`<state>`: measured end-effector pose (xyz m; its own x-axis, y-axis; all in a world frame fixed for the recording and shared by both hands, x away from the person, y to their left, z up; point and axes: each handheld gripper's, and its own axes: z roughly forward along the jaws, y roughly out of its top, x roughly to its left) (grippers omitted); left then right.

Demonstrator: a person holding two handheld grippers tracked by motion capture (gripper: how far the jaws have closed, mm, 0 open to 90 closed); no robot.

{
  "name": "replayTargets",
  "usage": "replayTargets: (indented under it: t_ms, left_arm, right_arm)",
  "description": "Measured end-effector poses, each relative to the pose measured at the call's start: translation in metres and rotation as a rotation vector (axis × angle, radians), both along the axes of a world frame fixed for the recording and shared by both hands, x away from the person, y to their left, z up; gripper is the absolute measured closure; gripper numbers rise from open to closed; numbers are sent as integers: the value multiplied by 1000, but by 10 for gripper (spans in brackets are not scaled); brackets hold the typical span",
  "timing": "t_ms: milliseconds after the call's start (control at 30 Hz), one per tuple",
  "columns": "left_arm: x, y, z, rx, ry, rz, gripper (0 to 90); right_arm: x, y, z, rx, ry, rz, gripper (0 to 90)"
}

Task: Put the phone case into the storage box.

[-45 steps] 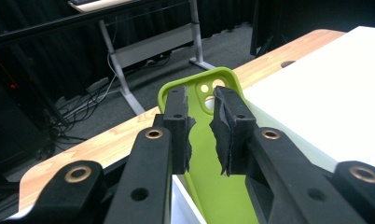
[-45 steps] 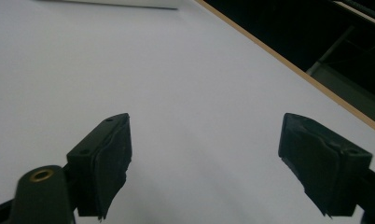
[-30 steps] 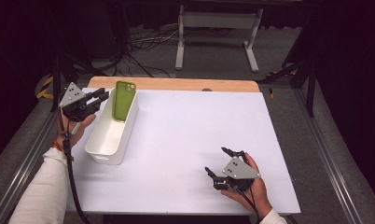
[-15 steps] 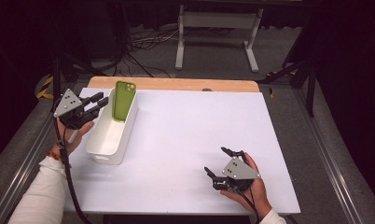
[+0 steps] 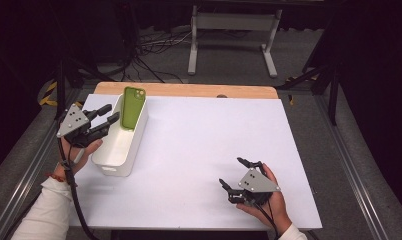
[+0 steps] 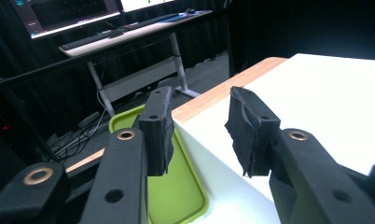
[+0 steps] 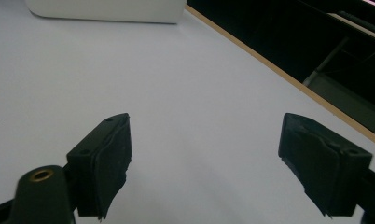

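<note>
A green phone [image 5: 132, 107] leans upright against the far end of a white bin [image 5: 120, 145] at the table's left. My left gripper [image 5: 108, 114] hovers open just left of the bin, its jaws pointing at the phone but apart from it. In the left gripper view the phone [image 6: 176, 186] lies below and between the spread jaws of that gripper [image 6: 202, 133], with the bin's rim [image 6: 209, 154] beside it. My right gripper [image 5: 234, 175] rests open near the table's front right, held in a hand, nothing between its jaws. The right gripper view has this gripper [image 7: 206, 161] over bare white table.
The white table surface [image 5: 204, 140] has a wooden strip [image 5: 189, 90] along its far edge. A desk frame [image 5: 231, 35] and cables stand on the floor beyond. The bin's end [image 7: 106, 11] appears far off in the right gripper view. Dark railings run along both table sides.
My left gripper has drawn back toward the near left, away from the phone and the bin's far end. The right gripper has stayed put.
</note>
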<state>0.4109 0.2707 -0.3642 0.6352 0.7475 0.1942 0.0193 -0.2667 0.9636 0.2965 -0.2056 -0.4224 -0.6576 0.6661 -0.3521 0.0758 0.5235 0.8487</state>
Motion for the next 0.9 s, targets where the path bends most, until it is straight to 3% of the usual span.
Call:
replayTargets:
  t_ms: [500,900]
  left_arm:
    - [-23,-9,4,-6,-41,-24,497]
    - [-37,-18,4,-14,-51,-53,421]
  right_arm:
    - [-1,-1,2,9,-8,-2,184]
    - [-3,-2,3,10,-14,-4,184]
